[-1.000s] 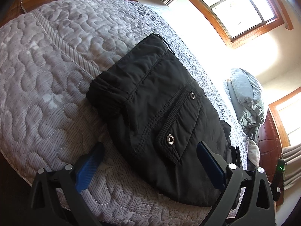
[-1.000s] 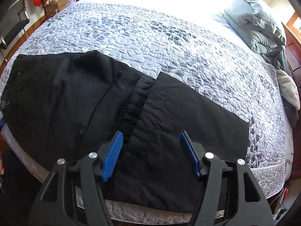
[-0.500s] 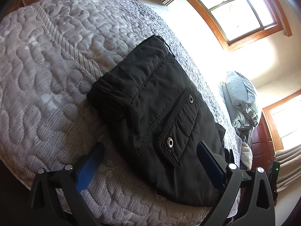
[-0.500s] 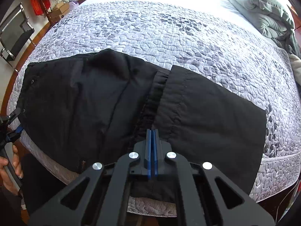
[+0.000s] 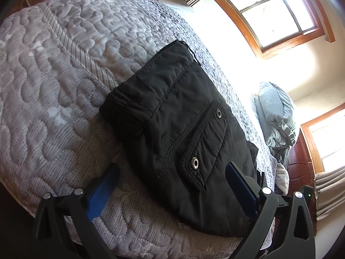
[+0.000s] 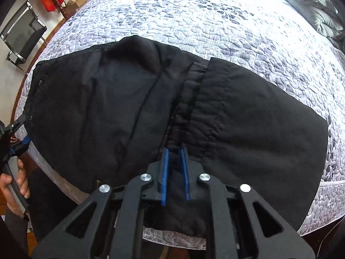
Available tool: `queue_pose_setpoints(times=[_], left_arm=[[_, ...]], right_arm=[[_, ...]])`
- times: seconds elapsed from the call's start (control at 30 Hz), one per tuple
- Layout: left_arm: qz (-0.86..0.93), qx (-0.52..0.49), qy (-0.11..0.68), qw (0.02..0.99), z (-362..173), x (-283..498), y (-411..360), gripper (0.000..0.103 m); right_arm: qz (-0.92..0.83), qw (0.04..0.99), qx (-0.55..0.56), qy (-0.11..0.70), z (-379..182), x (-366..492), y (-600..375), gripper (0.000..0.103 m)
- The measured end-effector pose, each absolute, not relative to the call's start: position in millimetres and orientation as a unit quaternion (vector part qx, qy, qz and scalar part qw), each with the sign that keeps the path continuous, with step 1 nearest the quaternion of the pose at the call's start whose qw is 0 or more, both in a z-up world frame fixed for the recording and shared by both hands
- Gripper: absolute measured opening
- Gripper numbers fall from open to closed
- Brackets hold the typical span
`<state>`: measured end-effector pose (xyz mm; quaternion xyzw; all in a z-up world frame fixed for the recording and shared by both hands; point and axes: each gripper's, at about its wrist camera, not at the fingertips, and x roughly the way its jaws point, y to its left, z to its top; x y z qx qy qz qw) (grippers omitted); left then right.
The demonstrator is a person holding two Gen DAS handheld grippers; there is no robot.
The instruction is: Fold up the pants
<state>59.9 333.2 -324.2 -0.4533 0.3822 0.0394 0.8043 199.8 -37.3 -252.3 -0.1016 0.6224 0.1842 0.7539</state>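
From your left wrist camera, the quilted grey bedspread filled the left side, running to a rounded near edge just beside your left gripper, whose blue fingers stood wide apart, gripping nothing. The black pants lay flat on the quilt between and beyond those fingers, the right finger overlapping the fabric near a snap-fastened pocket flap; whether it touched the cloth could not be told. Farther right, a wood-framed window glared brightly, with a rumpled grey comforter heaped at the far end of the bed. From your right wrist camera, your left hand held its gripper handle off the bed's left edge, with a chair and a red crate on the floor beyond. The pants spread across the near half of the bedspread, one section folded over to the right, and the near part hung past the bed's edge. Your right gripper had its fingers nearly together, with dark fabric between them at the gathered seam. Bare quilt lay open behind the pants.
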Motion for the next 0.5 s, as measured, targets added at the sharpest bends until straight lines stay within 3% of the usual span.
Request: queue_pose_setpoints(times=[0.13, 0.3, 0.5], left_arm=[[0.033, -0.478, 0.374, 0.794, -326, 55, 341, 0.099], [0.031, -0.569, 0.330, 0.752, -336, 37, 360, 0.099], [0.033, -0.629, 0.301, 0.716, -348, 36, 373, 0.099]], right_arm=[[0.218, 0.740, -0.113, 0.627, -231, 205, -31, 0.031], [0.301, 0.713, -0.147, 0.616, -183, 230, 9, 0.066], [0.412, 0.651, -0.189, 0.609, -148, 263, 111, 0.085]])
